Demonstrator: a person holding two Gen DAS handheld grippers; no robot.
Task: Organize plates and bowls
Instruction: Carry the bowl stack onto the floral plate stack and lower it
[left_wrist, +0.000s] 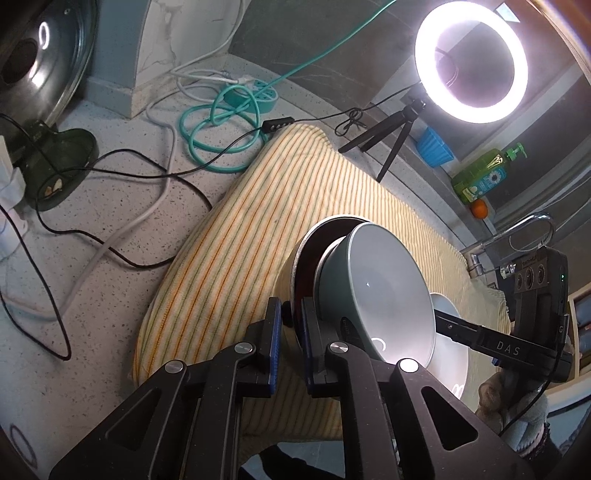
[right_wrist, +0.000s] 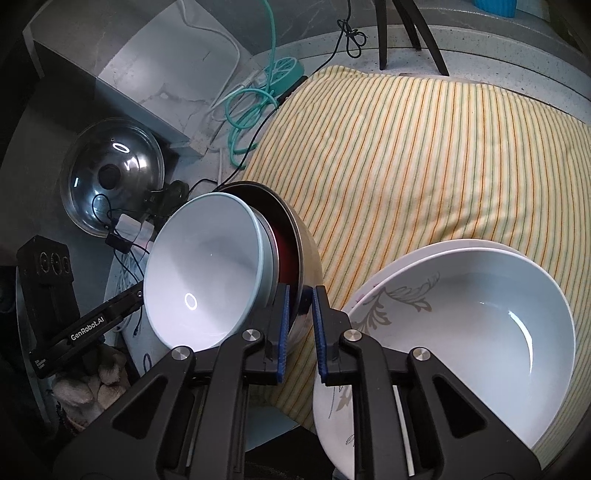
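Observation:
A steel bowl (left_wrist: 295, 258) with a dark red inside holds a grey-blue bowl (left_wrist: 384, 288) nested in it. The pair is tilted on its side over the striped cloth (left_wrist: 258, 221). My left gripper (left_wrist: 291, 306) is shut on the steel bowl's rim. From the opposite side, my right gripper (right_wrist: 302, 295) is shut on the steel bowl (right_wrist: 306, 254) too, next to the grey-blue bowl (right_wrist: 207, 273). White leaf-patterned bowls (right_wrist: 472, 325) lie stacked on the cloth (right_wrist: 424, 155) to the right. Each gripper shows in the other's view: right gripper (left_wrist: 480, 338), left gripper (right_wrist: 103, 325), both with fingertips hidden.
A ring light (left_wrist: 471, 61) on a small tripod stands behind the cloth. Cables and a teal power strip (left_wrist: 255, 96) lie on the speckled counter. A glass pot lid (right_wrist: 110, 177) leans at the left. A green soap bottle (left_wrist: 484, 173) and a faucet (left_wrist: 517, 236) are at the right.

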